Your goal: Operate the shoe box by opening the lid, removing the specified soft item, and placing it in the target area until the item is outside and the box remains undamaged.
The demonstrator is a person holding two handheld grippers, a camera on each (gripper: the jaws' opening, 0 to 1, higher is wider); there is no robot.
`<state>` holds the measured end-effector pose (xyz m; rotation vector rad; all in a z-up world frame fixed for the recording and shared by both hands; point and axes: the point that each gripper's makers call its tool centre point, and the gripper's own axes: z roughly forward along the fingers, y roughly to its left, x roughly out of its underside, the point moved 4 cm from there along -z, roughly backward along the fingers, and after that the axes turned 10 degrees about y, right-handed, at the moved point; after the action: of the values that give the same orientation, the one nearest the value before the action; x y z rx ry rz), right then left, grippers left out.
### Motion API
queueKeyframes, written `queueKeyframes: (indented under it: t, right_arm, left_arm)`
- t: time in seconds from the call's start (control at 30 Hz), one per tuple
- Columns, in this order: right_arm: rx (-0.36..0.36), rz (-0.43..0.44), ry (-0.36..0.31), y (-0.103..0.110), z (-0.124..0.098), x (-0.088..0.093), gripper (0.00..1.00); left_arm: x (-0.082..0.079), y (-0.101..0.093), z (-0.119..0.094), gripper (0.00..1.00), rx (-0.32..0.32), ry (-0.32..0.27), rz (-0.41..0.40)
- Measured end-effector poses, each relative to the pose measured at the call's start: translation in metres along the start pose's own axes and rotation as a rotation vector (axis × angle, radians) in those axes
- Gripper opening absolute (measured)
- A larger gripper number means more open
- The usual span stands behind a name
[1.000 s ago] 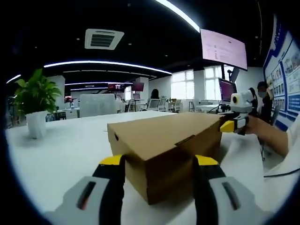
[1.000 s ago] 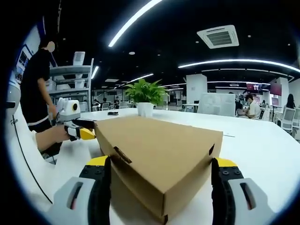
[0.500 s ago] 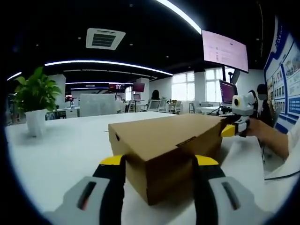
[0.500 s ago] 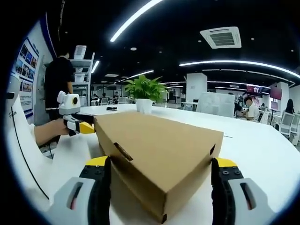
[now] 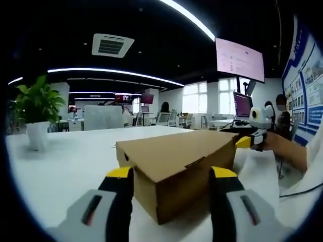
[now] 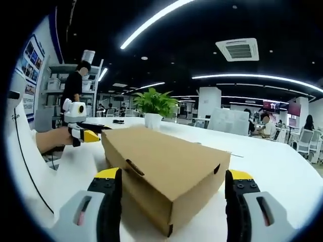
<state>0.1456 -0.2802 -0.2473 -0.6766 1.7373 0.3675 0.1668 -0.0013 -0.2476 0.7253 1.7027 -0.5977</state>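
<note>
- Box [image 5: 176, 169] sat shut on table [image 5: 65, 166], lid on.
- L gripper [image 5: 171, 176] & R gripper [image 6: 171, 179] both wide open, empty, straddling opposite corners, prob. to lift lid evenly.

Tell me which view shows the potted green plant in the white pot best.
The left gripper view: the potted green plant in the white pot stands unobstructed at the left on the white table, leaves and pot both visible. In the right gripper view the plant sits beyond the brown cardboard shoe box, smaller, its pot partly hidden.
</note>
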Motion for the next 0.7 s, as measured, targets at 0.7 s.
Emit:
queueKeyframes:
  t: [0.7]
  right_arm:
    - [-0.012, -0.124, -0.007, 0.006, -0.033, -0.008, 0.82]
  left_arm:
    - [-0.008, -0.019, -0.040, 0.67, -0.017, 0.073, 0.213]
